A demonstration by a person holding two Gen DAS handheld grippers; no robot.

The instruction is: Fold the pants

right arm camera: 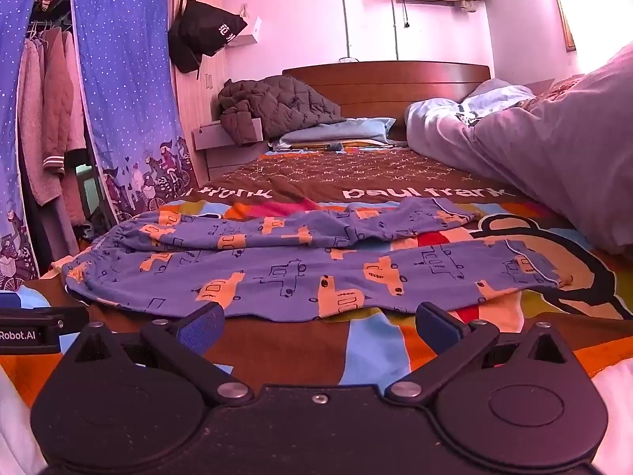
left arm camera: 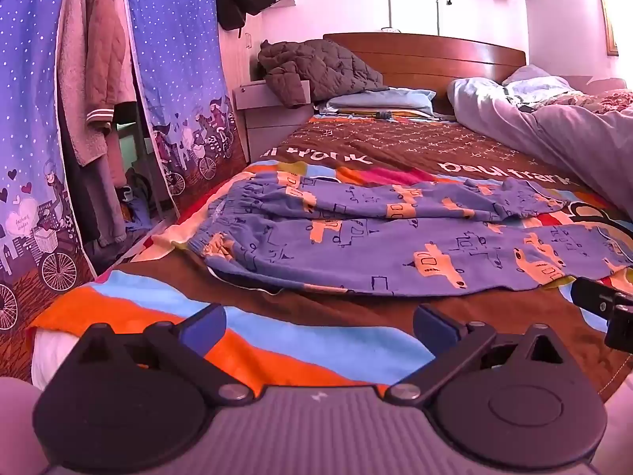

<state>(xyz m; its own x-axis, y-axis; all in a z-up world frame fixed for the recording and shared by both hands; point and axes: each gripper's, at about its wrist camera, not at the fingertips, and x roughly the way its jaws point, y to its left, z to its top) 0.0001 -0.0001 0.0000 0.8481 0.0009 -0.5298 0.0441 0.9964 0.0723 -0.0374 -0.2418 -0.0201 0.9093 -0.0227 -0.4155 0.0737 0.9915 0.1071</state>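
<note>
The left gripper (left arm camera: pixel 318 322) is built from matte black linkage arms on two rounded black housings, each stamped with a raised circle, joined by silver pivot screws and tipped with blue padded fingers (left arm camera: pixel 203 326); its central body is grey and ribbed. The right gripper (right arm camera: pixel 319 322) is shaped alike, with blue fingers (right arm camera: pixel 435 326), but a black central body carrying one silver screw. White lettering "Robot.AI" is seen on a black bar at the left edge of the right wrist view.
</note>
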